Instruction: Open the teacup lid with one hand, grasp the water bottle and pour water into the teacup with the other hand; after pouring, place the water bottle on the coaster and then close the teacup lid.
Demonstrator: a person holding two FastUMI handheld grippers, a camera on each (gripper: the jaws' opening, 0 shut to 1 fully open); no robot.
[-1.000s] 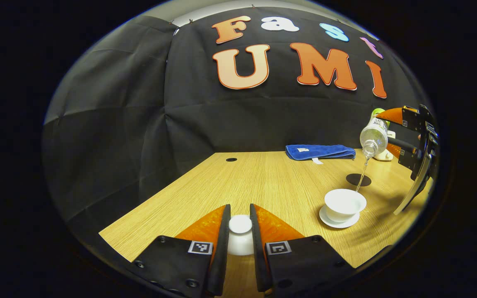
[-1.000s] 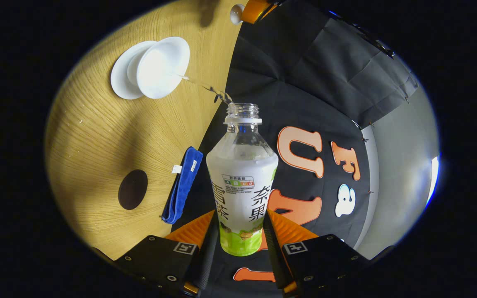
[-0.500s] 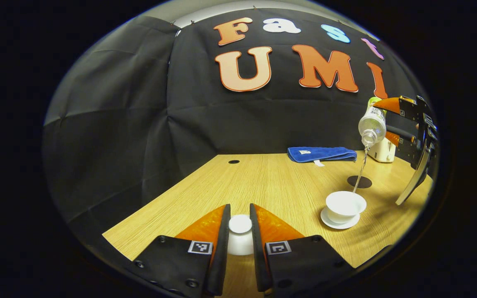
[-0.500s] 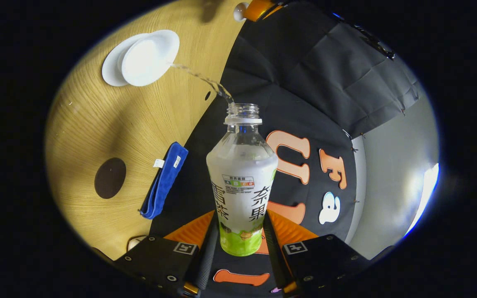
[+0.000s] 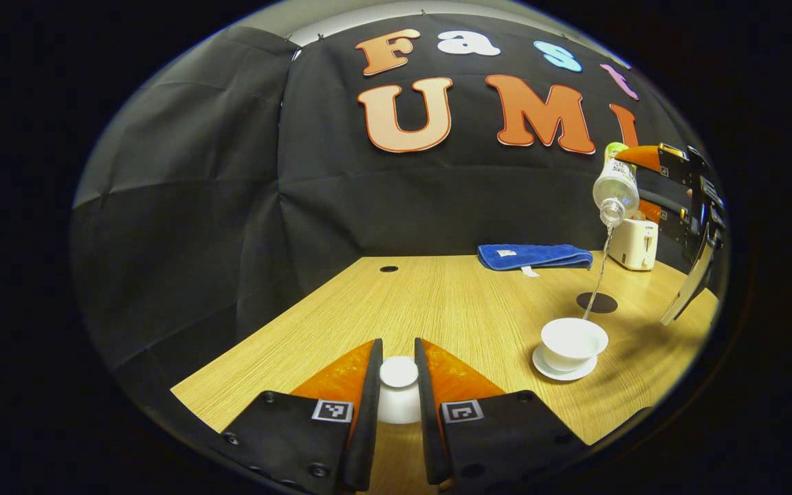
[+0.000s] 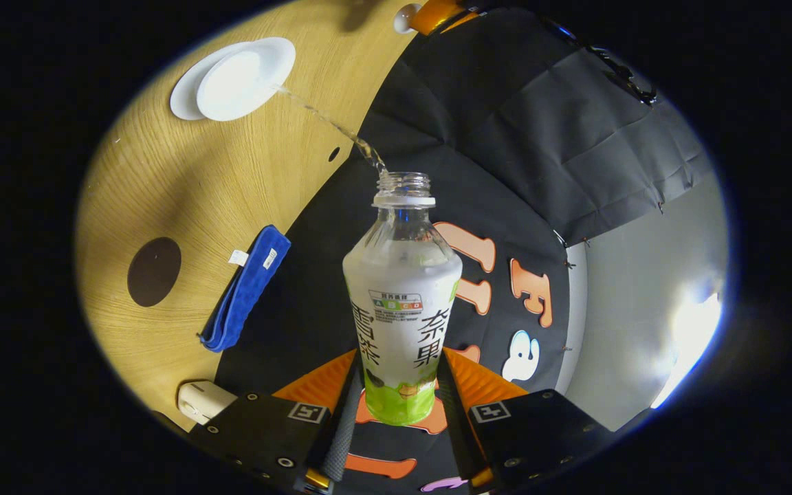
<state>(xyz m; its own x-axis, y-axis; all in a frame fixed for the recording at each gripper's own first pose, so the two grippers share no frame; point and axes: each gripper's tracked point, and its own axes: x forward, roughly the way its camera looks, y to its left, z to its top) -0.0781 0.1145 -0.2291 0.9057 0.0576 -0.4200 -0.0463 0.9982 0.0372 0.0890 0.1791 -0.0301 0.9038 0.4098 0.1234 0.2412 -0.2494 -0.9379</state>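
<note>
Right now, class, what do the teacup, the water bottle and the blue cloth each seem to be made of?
Teacup: probably glazed ceramic or porcelain; opaque white, smooth, with a soft sheen, like its saucer.
Water bottle: clear thin plastic, likely; see-through shoulder, threaded neck, wrapped printed label.
Blue cloth: soft woven or terry fabric, it seems; matte, folded in thick layers, with a small sewn tag.
</note>
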